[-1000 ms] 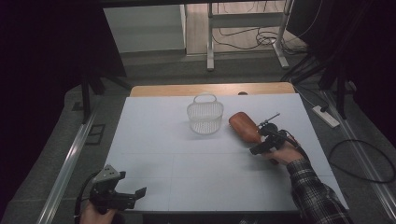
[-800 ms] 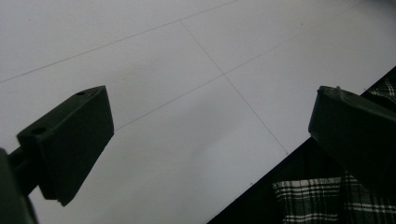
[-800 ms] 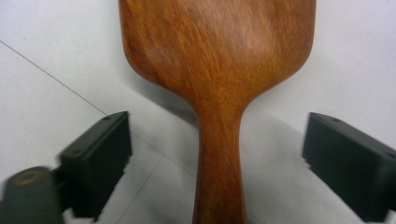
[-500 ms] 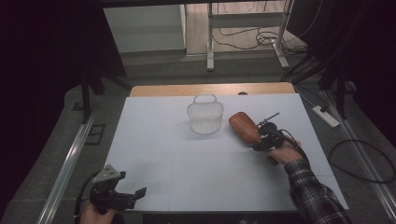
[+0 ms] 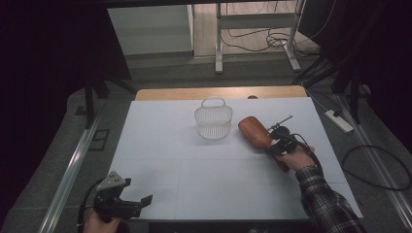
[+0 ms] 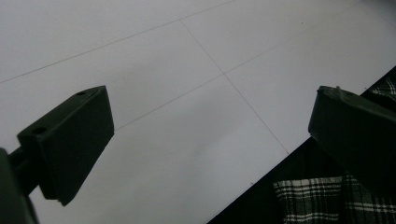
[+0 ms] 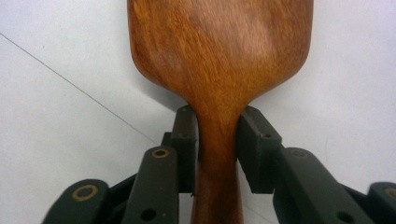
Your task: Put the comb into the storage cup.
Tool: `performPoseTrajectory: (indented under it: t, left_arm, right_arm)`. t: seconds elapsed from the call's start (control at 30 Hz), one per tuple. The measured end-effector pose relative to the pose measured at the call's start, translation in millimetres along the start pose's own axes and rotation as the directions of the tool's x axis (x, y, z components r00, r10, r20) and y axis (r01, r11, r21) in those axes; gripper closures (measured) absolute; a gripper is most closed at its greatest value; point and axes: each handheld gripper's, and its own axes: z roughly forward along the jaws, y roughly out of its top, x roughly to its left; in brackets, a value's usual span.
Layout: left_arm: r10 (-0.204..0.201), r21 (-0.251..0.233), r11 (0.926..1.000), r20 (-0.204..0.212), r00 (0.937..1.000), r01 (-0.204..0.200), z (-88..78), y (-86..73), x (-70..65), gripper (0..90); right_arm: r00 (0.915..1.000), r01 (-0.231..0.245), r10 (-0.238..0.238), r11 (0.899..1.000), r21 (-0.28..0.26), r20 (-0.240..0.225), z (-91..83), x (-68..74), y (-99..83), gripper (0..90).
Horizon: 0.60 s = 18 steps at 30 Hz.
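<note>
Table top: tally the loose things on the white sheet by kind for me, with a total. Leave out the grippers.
Wooden spatula: 1, its handle between the fingers of the right gripper
White wire basket: 1, standing left of the spatula, apart from it
Total: 2

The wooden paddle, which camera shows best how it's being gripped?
The right gripper view: the wooden paddle appears close up, its neck pinched between the right gripper jaws, which have just been closing. The high view shows it small on the table, beside the basket.
</note>
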Motion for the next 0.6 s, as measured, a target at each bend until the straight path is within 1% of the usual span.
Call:
performPoseTrajectory:
  t: [0.03, 0.17, 0.23, 0.3, 0.5, 0.6]
  left_arm:
    - [0.0, 0.0, 1.0, 0.0, 1.0, 0.0, 0.0, 0.0, 0.0, 1.0]
    - [-0.001, 0.0, 1.0, 0.0, 1.0, 0.001, -0.1, 0.0, 0.2, 1.0]
    - [-0.001, 0.0, 1.0, -0.001, 1.0, 0.001, 0.0, 0.0, 0.2, 1.0]
    - [-0.002, 0.0, 1.0, 0.0, 1.0, 0.002, 0.0, 0.0, 0.2, 1.0]
    - [0.001, 0.003, 1.0, -0.004, 1.0, -0.001, 0.3, 0.3, -0.3, 1.0]
    - [0.002, 0.002, 1.0, -0.006, 1.0, -0.002, 0.3, 0.3, -0.5, 1.1]
  right_arm:
    - [0.9999, -0.012, 0.012, 1.0, 0.004, -0.009, -0.3, -1.0, 0.0, 70.8]
    - [0.9998, -0.006, 0.006, 1.0, -0.006, -0.021, -1.0, -2.3, -1.7, 71.8]
    - [0.999, -0.026, 0.025, 1.0, -0.013, -0.038, -1.9, -3.6, -2.6, 72.0]
    - [0.9984, -0.035, 0.034, 0.999, -0.024, -0.046, -2.4, -4.3, -3.7, 72.2]
    - [0.9979, -0.037, 0.034, 0.998, -0.055, -0.055, -4.9, -3.8, -6.7, 72.2]
    - [0.9968, -0.063, 0.06, 0.996, -0.056, -0.051, -6.7, -3.4, -7.8, 72.3]
